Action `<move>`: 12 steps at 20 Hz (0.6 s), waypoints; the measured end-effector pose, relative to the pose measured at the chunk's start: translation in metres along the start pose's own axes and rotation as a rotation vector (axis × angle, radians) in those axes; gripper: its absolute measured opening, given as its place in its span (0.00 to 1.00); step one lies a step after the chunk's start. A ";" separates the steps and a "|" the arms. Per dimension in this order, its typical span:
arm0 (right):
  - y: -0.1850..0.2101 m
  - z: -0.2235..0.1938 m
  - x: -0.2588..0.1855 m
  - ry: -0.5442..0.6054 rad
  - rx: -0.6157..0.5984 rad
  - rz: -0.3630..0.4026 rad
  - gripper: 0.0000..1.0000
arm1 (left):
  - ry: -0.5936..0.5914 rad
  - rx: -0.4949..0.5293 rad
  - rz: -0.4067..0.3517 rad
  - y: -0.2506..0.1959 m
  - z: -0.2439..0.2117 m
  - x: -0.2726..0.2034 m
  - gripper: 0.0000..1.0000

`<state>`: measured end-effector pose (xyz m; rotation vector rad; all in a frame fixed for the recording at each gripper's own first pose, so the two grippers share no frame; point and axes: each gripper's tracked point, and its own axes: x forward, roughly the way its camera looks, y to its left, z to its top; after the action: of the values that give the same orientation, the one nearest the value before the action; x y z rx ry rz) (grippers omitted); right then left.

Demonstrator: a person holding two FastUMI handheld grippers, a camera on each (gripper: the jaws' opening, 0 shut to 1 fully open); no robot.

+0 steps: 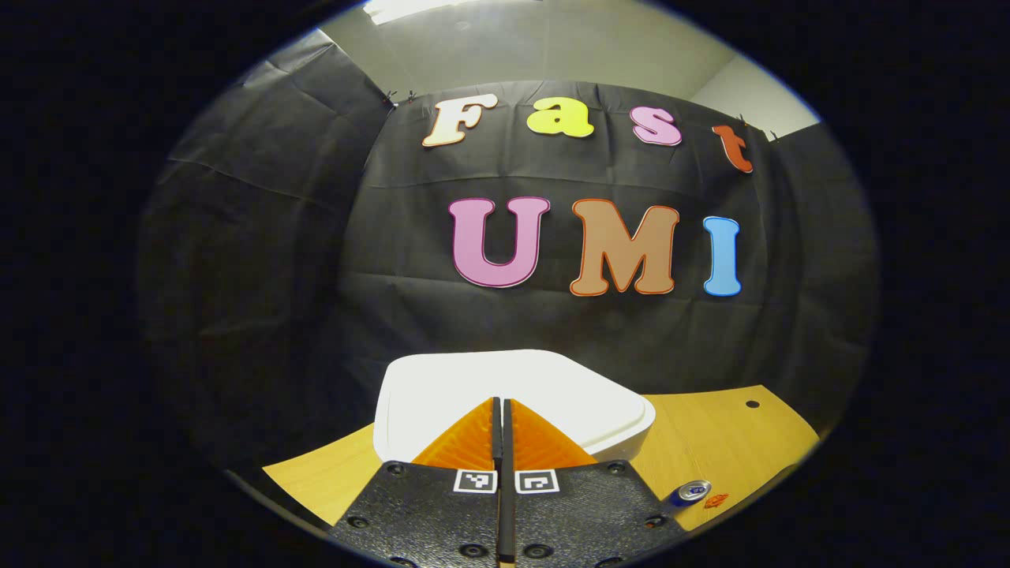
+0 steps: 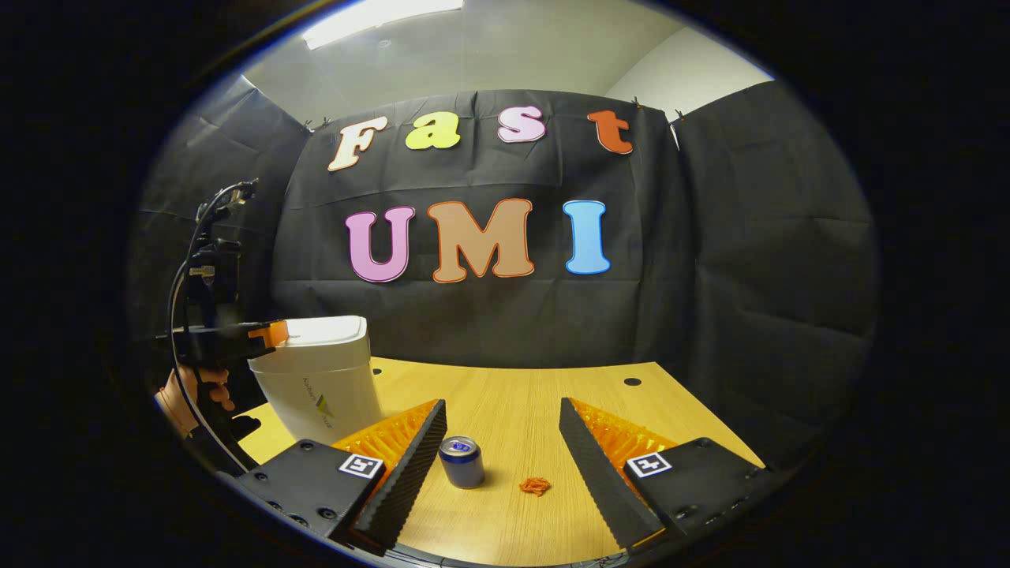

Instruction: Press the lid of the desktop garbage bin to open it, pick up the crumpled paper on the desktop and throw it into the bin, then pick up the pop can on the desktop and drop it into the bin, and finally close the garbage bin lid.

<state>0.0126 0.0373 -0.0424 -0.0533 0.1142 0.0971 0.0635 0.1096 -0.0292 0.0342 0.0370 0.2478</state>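
The white desktop bin (image 2: 316, 379) stands at the table's left with its lid (image 1: 513, 383) down. My left gripper (image 1: 503, 402) is shut with nothing in it, its tips over the middle of the lid. In the right gripper view the left gripper (image 2: 264, 333) lies at the lid's near edge, held by a hand (image 2: 193, 394); whether it touches the lid is unclear. A blue pop can (image 2: 461, 463) stands upright on the table, with a small orange crumpled paper (image 2: 536, 486) just right of it. My right gripper (image 2: 503, 406) is open, low over the table, with the can and paper between its fingers' lines.
The wooden table (image 2: 505, 394) has a small round hole (image 2: 632, 382) near its back right. Black cloth walls close off the back and both sides. In the left gripper view the pop can (image 1: 694, 491) and crumpled paper (image 1: 716, 500) lie right of the bin.
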 end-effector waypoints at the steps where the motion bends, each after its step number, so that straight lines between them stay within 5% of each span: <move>1: 0.001 0.002 0.000 -0.004 0.002 0.004 0.96 | -0.004 0.022 0.002 0.000 0.000 0.000 0.00; 4: 0.001 0.005 -0.002 -0.016 -0.003 0.004 0.96 | 0.038 0.105 -0.008 0.000 0.000 0.003 0.00; 12: -0.001 -0.005 -0.011 0.004 -0.008 0.010 0.96 | -0.088 0.084 0.008 0.011 0.070 -0.003 0.00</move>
<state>0.0011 0.0348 -0.0462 -0.0613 0.1178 0.1070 0.0604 0.1176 0.0411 0.1292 -0.0400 0.2528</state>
